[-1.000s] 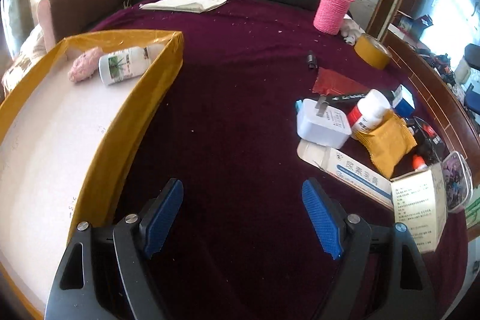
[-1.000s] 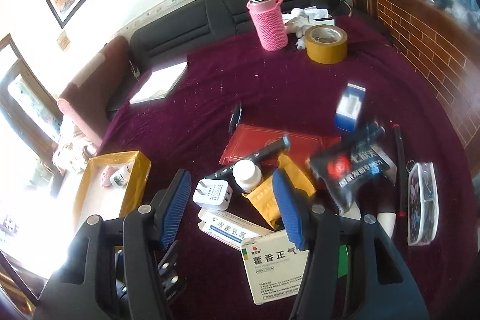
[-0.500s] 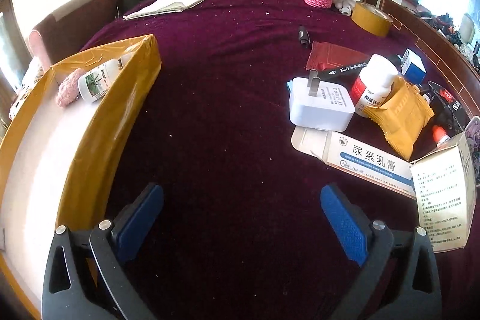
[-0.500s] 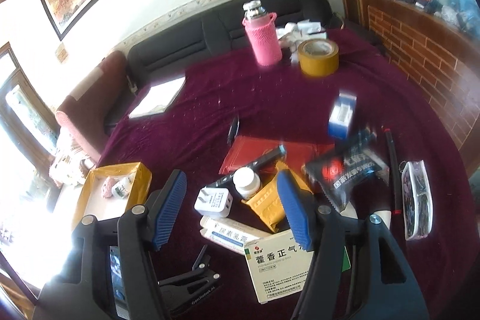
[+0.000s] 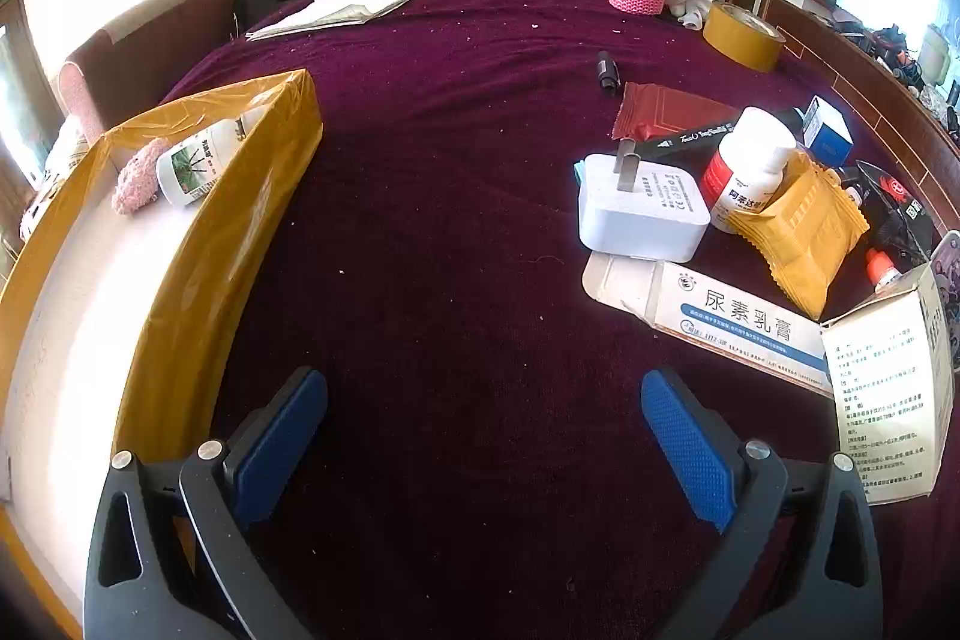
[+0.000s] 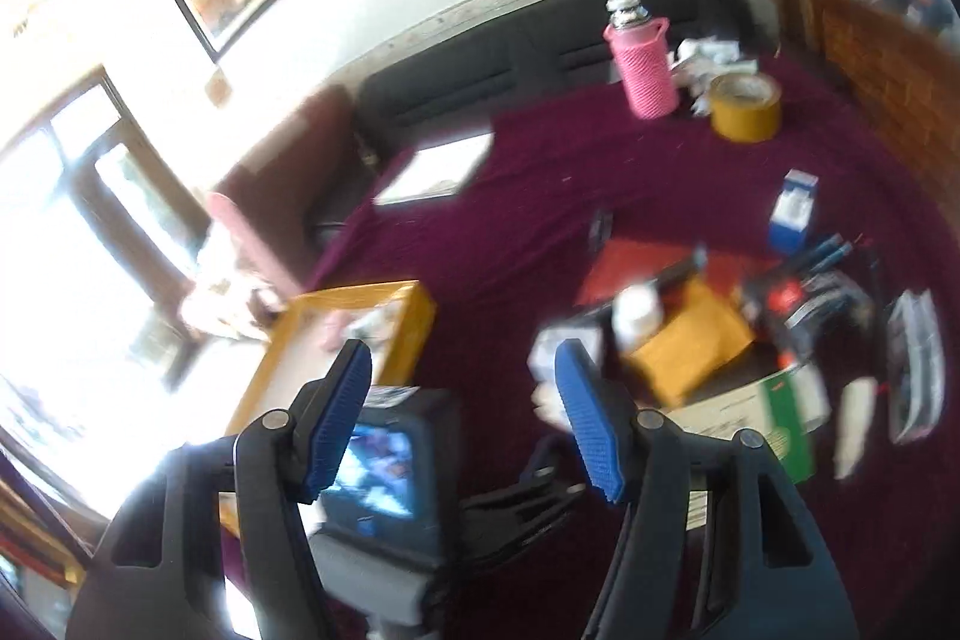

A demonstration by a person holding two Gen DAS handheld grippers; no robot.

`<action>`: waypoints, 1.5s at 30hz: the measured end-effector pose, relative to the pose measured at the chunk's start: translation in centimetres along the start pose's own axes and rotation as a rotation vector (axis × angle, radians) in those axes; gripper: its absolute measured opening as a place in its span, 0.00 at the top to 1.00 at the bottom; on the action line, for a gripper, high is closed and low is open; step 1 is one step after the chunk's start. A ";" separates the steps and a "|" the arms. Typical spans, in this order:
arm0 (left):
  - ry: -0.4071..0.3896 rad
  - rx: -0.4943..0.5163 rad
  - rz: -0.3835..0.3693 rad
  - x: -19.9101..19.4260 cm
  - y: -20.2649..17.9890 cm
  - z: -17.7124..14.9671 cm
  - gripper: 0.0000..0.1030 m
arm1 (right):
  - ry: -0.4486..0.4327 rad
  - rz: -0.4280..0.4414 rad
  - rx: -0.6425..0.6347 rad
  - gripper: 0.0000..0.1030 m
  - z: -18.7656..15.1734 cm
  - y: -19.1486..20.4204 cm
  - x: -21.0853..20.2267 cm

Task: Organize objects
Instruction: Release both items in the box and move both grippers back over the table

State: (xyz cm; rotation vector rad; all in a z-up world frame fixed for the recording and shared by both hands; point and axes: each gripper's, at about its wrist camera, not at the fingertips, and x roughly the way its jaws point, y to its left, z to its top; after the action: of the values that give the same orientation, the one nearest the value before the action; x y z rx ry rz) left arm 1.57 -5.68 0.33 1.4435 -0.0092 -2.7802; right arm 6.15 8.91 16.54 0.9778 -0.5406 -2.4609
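The left tool (image 5: 483, 436) is being held wide open and empty over bare tabletop (image 5: 456, 172) — its jaws have just been opening. The white charger (image 5: 639, 214) is lying ahead and to its right, nearer this tool, the tray (image 5: 240, 220) opposite.

Maroon-clothed table (image 5: 456, 196): yellow tray (image 5: 240, 214), charger (image 5: 639, 211), boxes.

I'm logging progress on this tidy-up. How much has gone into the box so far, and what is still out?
Done: a white bottle and a pink fuzzy item lie in the yellow box. In hand: nothing; the left tool is open and empty. Left: the charger, pill bottle, orange sachets and ointment carton.
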 end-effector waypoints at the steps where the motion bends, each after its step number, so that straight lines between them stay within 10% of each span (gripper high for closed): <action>1: 0.000 0.000 0.000 0.0 0.0 0.0 0.01 | -0.036 -0.006 0.029 0.39 -0.2 -0.3 -0.4; 4: 0.000 0.000 0.000 0.0 0.0 0.0 0.01 | -0.067 -0.052 0.080 0.38 -0.4 -1.2 -0.5; 9: 0.000 0.000 0.000 0.0 0.0 0.1 0.01 | 0.072 0.032 0.267 0.38 -0.4 -4.3 1.9; 14: 0.000 0.000 0.000 0.1 -0.1 0.1 0.01 | 0.273 0.139 0.196 0.38 -2.8 -2.6 4.8; 28: 0.000 0.000 0.001 0.1 -0.1 0.1 0.01 | -0.212 -0.010 0.083 0.38 -1.1 -2.2 -3.3; 33: 0.000 0.000 0.001 0.1 -0.1 0.1 0.01 | -0.131 0.014 0.023 0.38 -1.3 -2.5 -2.4; 45: 0.000 0.000 0.001 0.1 -0.1 0.1 0.01 | -0.132 -0.263 -0.156 0.38 -2.4 -4.8 -2.9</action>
State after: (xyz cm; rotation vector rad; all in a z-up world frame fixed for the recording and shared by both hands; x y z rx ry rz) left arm 1.41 -5.59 0.30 1.4432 -0.0101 -2.7794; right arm 8.62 13.98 14.08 0.8754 -0.2684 -2.7673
